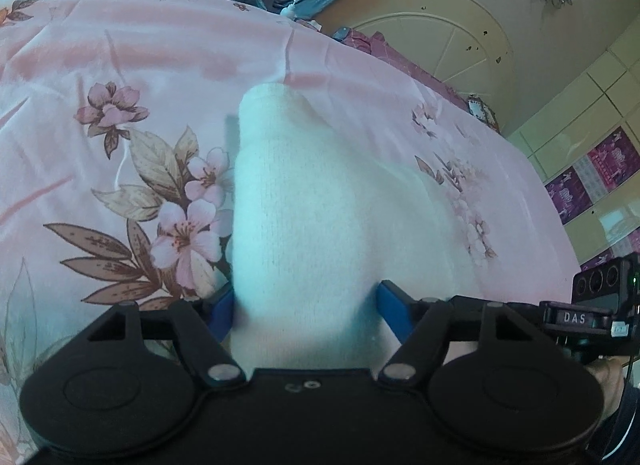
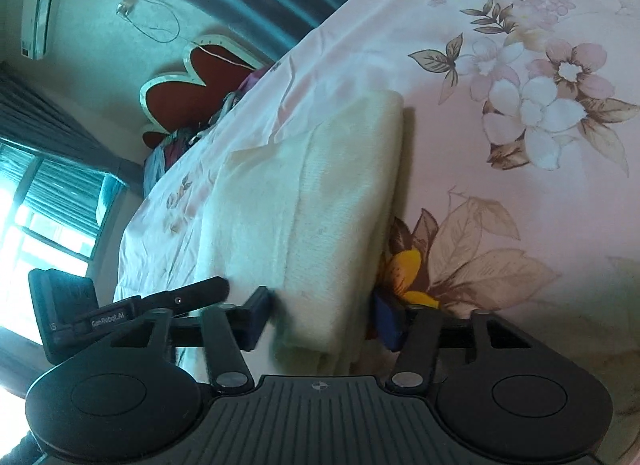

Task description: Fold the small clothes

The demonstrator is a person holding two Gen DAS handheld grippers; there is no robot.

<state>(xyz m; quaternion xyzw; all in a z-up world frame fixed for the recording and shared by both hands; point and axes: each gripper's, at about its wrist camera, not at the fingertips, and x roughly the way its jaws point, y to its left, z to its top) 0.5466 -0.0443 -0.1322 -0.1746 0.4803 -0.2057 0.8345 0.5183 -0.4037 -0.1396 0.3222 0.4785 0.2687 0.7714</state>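
You had both grippers angled down toward the bed, each straddling one end of the same white knitted garment (image 1: 304,201) that lay on the pink floral bedsheet (image 1: 100,65).

Your left gripper (image 1: 306,309) sat low over the cloth with its blue fingers (image 1: 392,305) on either side of the garment's near end. The fabric filled the gap between them, but whether the pads were pinching it or only flanking it cannot be told from the left wrist view.

Your right gripper (image 2: 320,315) was tilted, so the bed ran diagonally across its view. Its fingers (image 2: 386,317) bracketed the near edge of the garment (image 2: 320,193), and again the fabric hid whether the jaws had closed on it.

In both views the garment's long axis ran away from the gripper. It narrowed to a rounded far end in the left view, and showed a folded edge on its right side in the right view.
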